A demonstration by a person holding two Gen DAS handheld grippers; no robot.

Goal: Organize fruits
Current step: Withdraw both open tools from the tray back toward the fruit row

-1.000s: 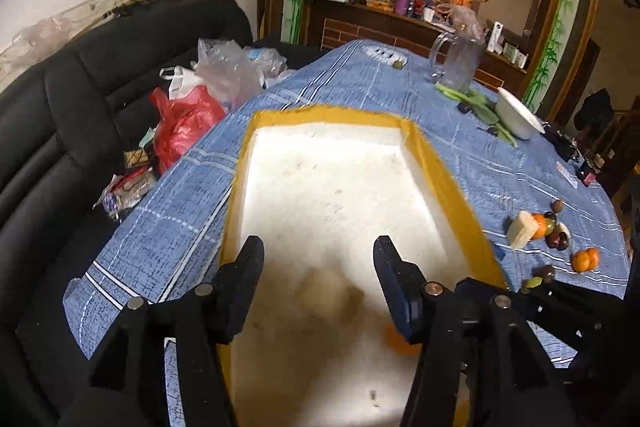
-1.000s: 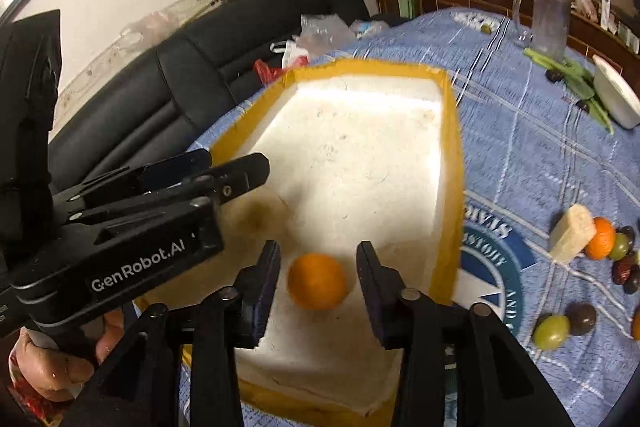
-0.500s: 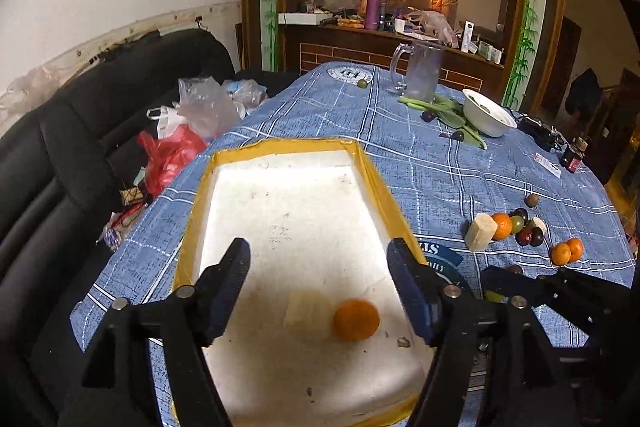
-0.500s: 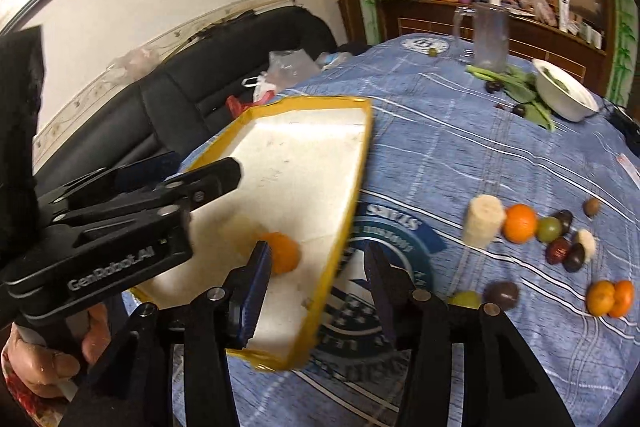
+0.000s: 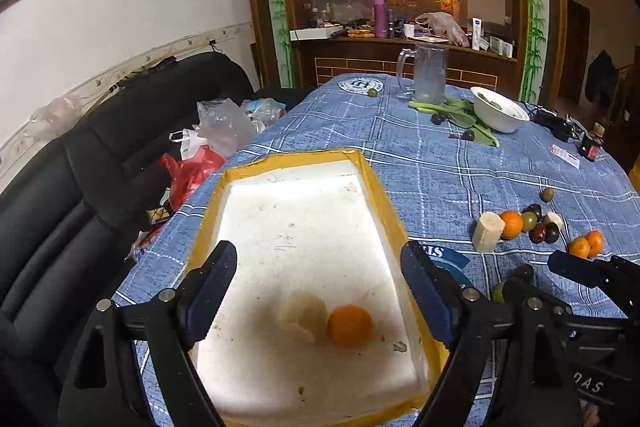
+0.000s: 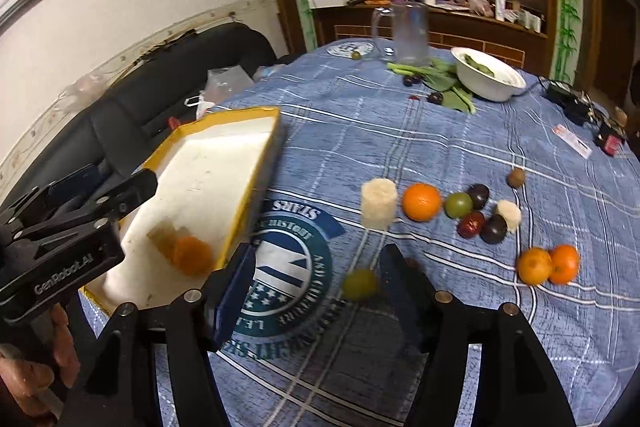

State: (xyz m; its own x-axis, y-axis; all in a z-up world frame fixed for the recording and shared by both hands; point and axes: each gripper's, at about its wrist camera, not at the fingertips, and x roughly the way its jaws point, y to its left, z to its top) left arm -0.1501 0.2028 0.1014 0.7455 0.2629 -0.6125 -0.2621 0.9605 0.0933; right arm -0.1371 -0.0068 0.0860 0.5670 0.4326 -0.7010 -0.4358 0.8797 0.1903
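A white foam tray with a yellow rim (image 5: 372,183) (image 6: 260,159) lies on the blue checked tablecloth. In it rest an orange (image 5: 350,325) (image 6: 192,255) and a pale banana piece (image 5: 302,313) side by side. My left gripper (image 5: 320,291) hangs above the tray's near end, its jaws opening with nothing gripped. My right gripper (image 6: 316,291) is over the round cloth emblem right of the tray, jaws opening and empty; a green fruit (image 6: 360,283) lies just inside its right finger. Loose fruit (image 6: 422,201) (image 5: 511,224) sits further right.
A banana chunk (image 6: 378,203), dark plums (image 6: 494,228), two small oranges (image 6: 548,265) and a brown nut (image 6: 516,177) dot the cloth. At the back stand a glass jug (image 5: 428,73), a white bowl (image 5: 500,115) and greens. A black sofa (image 5: 80,187) with bags flanks the table's left.
Both grippers opened wider and pulled back from the tray. The right one let go of the orange, which stays in the tray, and swung right over the cloth emblem.
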